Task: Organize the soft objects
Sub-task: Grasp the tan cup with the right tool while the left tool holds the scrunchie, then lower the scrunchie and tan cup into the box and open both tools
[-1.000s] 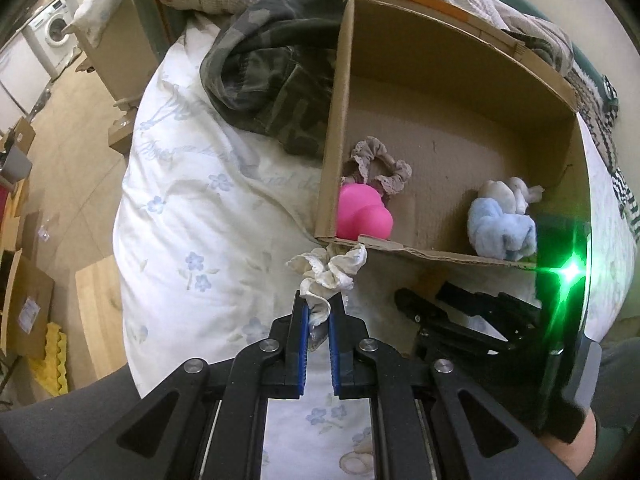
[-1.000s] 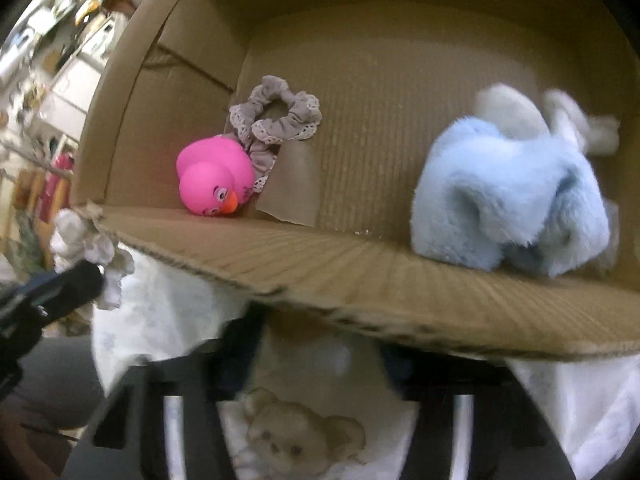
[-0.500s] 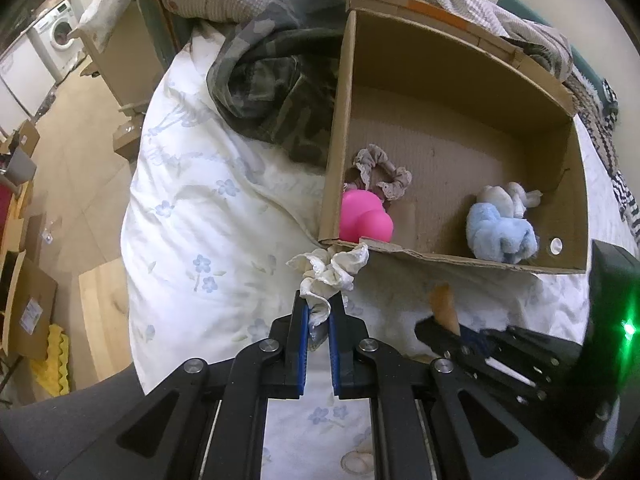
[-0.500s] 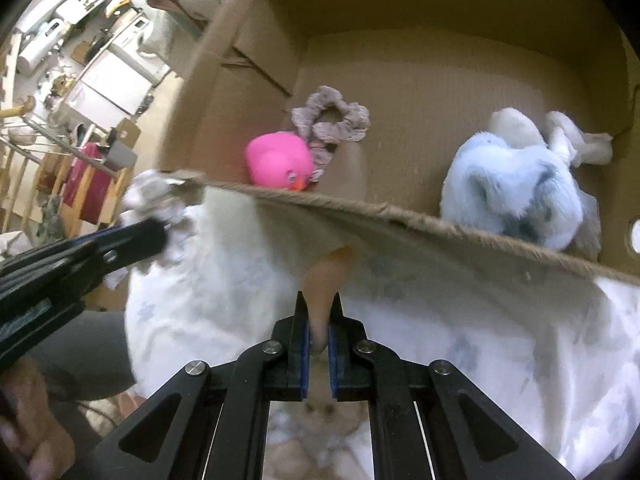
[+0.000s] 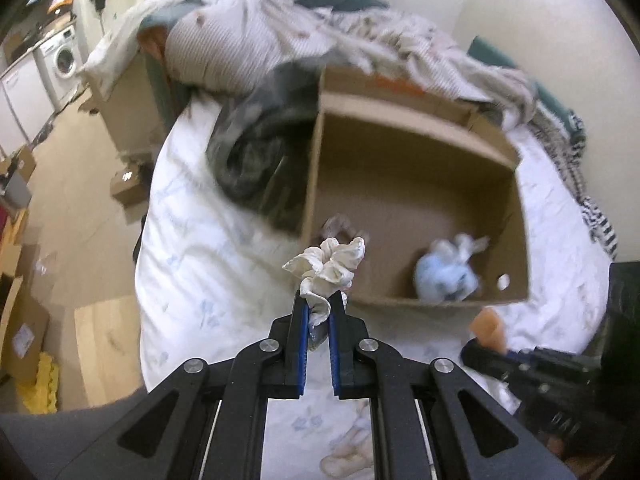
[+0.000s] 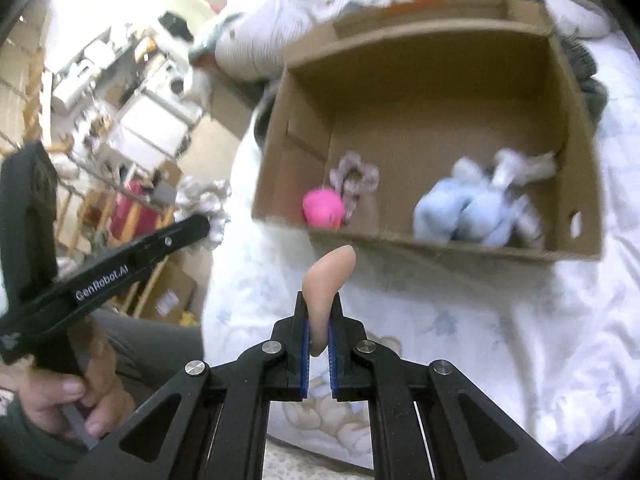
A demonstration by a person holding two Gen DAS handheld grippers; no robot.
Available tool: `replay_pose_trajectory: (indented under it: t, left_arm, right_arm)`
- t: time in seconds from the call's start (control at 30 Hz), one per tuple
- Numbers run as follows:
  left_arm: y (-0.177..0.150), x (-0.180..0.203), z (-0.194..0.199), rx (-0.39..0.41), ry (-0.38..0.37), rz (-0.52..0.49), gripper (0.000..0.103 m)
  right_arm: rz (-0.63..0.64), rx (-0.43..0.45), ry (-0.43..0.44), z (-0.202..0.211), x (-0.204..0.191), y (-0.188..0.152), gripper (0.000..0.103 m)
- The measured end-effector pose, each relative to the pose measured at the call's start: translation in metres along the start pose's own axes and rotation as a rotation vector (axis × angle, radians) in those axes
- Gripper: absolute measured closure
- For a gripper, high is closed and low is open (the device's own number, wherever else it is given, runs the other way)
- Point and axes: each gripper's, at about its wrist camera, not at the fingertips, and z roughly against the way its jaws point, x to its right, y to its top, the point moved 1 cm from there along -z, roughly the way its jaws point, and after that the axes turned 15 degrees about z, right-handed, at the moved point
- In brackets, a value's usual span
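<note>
My left gripper (image 5: pixel 319 312) is shut on a cream scrunchie (image 5: pixel 330 266) and holds it in the air before the near left corner of an open cardboard box (image 5: pixel 420 136). My right gripper (image 6: pixel 318 320) is shut on a soft peach-coloured piece (image 6: pixel 328 280), held above the bedsheet in front of the box (image 6: pixel 440 48). Inside the box lie a pink rubber duck (image 6: pixel 323 210), a mauve scrunchie (image 6: pixel 354 178) and a light blue plush toy (image 6: pixel 472 208). The plush also shows in the left wrist view (image 5: pixel 446 278). The left gripper and its scrunchie (image 6: pixel 204 204) show at the left of the right wrist view.
The box sits on a bed with a white flowered sheet (image 5: pixel 192 240). A camouflage garment (image 5: pixel 256 152) lies against the box's left wall, and a heap of blankets and pillows (image 5: pixel 256 48) lies behind it. The floor with boxes (image 5: pixel 24 320) is to the left of the bed.
Both grippers have lifted and pulled back from the box, so I see it from higher up. The right gripper has carried the peach piece up off the sheet. The left keeps the cream scrunchie.
</note>
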Motion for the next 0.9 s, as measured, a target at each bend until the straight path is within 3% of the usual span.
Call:
replay_pose_trajectory:
  t: [0.17,0.37,0.63,0.9]
  left_arm:
    - [0.016,0.024,0.014,0.043,-0.033,-0.04,0.095]
    - [0.037,0.053,0.01,0.044,-0.043,-0.085,0.095]
    - [0.044,0.071,-0.031,0.007,-0.022,-0.114,0.095]
    - [0.022,0.07,-0.074,-0.093,-0.016,-0.103,0.095]
  right_arm:
    - [-0.011,0.125,-0.025,0.046,0.023,0.018,0.094]
    - [-0.021,0.196,-0.066,0.069,0.051,0.037,0.094]
    - [-0.057,0.194,-0.115,0.059,0.077,0.045,0.094]
    - [-0.056,0.099,-0.11,0.021,0.079,0.043,0.094]
